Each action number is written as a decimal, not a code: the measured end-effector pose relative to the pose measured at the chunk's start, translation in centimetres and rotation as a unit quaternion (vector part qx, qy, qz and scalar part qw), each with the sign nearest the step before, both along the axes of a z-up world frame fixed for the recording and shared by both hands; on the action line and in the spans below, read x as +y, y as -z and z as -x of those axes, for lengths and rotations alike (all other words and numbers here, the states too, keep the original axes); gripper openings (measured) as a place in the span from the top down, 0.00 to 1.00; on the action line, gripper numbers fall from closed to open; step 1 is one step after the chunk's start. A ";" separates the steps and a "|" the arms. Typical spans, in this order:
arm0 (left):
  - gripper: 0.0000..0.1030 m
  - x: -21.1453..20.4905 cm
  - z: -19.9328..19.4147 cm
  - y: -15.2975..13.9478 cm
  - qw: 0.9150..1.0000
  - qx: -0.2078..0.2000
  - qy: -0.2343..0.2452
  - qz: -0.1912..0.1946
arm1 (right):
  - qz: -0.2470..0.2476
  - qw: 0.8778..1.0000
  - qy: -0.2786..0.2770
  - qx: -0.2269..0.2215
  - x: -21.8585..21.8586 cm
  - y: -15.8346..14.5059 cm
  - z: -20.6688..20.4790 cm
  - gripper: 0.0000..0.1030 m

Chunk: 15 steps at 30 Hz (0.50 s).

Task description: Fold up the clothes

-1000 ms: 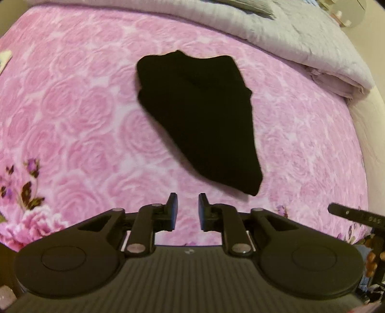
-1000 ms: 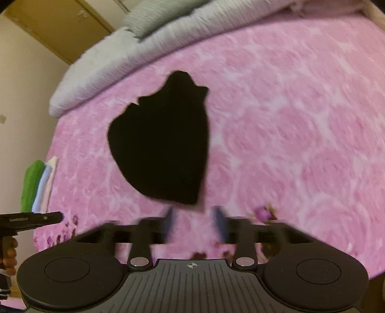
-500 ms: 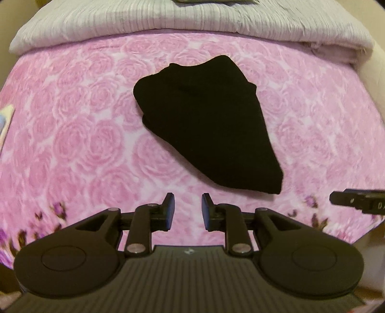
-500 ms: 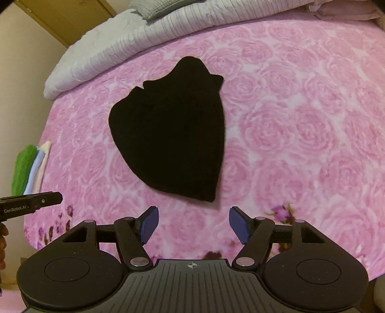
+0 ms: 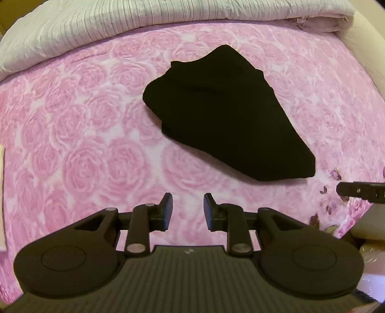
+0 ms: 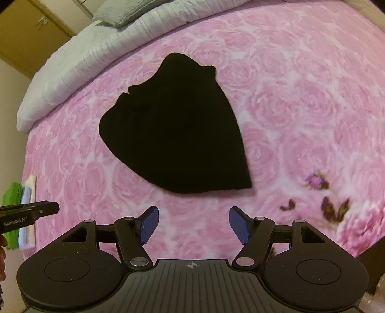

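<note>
A black garment [image 5: 223, 115] lies folded into a rough wedge on the pink rose-print bedspread [image 5: 72, 144]; the right wrist view shows the same black garment [image 6: 178, 134]. My left gripper [image 5: 187, 209] hovers above the bedspread short of the garment's near edge, its jaws opening with nothing between them. My right gripper [image 6: 193, 224] stands open with wide-set blue pads, also short of the garment's near point and holding nothing. Each gripper's tip shows at the side edge of the other's view.
A pale grey ribbed duvet [image 5: 144, 19] is bunched along the far side of the bed, with a grey pillow [image 6: 125, 12] on it. A green, blue and white stack of folded cloths [image 6: 19, 211] sits at the bed's left edge. Wooden cupboard doors [image 6: 31, 31] stand behind.
Both grippers have shifted sideways and rolled, so the garment sits differently in each view. The left jaws have spread wider; the right jaws went from narrow to wide.
</note>
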<state>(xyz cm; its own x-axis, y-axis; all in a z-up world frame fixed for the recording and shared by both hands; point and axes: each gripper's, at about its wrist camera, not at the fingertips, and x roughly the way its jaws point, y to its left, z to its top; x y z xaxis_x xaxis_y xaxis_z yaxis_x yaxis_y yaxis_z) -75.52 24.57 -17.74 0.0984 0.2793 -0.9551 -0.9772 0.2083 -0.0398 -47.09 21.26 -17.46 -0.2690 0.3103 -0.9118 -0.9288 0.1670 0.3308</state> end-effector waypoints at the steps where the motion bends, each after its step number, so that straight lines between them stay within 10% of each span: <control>1: 0.78 0.4 0.4 0.1 1.000 -0.004 0.003 0.000 | 0.000 1.000 0.007 -0.002 -0.1 0.1 0.3 0.33; 15: 0.77 8.2 3.0 4.0 0.999 -0.042 0.013 0.014 | 0.015 0.997 0.081 -0.010 4.2 3.3 -2.8 0.33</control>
